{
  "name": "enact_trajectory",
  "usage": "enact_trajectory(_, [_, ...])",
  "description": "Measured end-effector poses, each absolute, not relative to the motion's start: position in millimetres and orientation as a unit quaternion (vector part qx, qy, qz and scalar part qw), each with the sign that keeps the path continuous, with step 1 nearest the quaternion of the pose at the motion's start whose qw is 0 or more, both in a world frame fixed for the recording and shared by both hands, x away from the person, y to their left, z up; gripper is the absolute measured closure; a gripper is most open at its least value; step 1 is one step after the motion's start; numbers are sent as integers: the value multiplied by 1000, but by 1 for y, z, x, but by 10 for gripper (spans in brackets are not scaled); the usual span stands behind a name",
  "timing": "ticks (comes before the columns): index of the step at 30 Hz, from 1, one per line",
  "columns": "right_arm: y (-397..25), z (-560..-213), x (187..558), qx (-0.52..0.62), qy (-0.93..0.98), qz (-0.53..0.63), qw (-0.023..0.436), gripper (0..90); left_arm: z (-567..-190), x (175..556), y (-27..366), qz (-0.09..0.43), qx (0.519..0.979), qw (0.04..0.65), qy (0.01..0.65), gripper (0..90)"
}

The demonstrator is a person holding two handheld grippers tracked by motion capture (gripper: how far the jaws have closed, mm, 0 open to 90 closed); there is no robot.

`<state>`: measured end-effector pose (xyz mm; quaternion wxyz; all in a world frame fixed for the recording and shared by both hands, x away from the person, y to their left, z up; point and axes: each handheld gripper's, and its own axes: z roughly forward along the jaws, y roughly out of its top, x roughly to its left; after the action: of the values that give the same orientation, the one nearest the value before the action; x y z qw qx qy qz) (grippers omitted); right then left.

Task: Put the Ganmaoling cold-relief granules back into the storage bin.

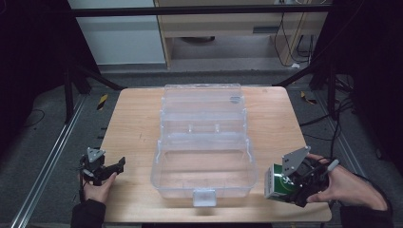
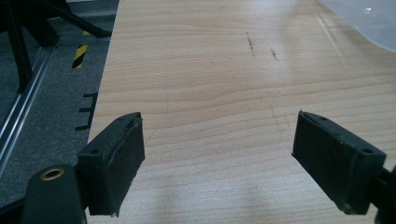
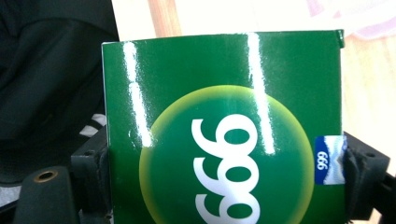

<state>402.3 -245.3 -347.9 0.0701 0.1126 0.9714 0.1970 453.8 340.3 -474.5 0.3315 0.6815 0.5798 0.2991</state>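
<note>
The right gripper (image 1: 290,190), clamping the green box (image 1: 274,186) at the table's near right, should be carrying it level over the clear bin's (image 1: 202,164) rim, while the left gripper (image 1: 114,167) is idling wide open and empty.

High view overlooks table (image 1: 138,123); gripper views close.

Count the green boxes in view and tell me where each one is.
1. The green box is clamped between the jaws of the right gripper, at the table's front right corner, beside the open clear plastic case. None shows inside the case.
</note>
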Motion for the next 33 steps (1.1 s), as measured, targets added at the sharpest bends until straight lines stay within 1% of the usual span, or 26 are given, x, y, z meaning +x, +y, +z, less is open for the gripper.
enact_trajectory(18, [-210,-309,423,97,972,200,83,156,-474,454,341,299,681,331,580,160])
enact_trajectory(33, [-175,-299,443,81,971,207,86,156,-474,454,341,298,680,333,581,160])
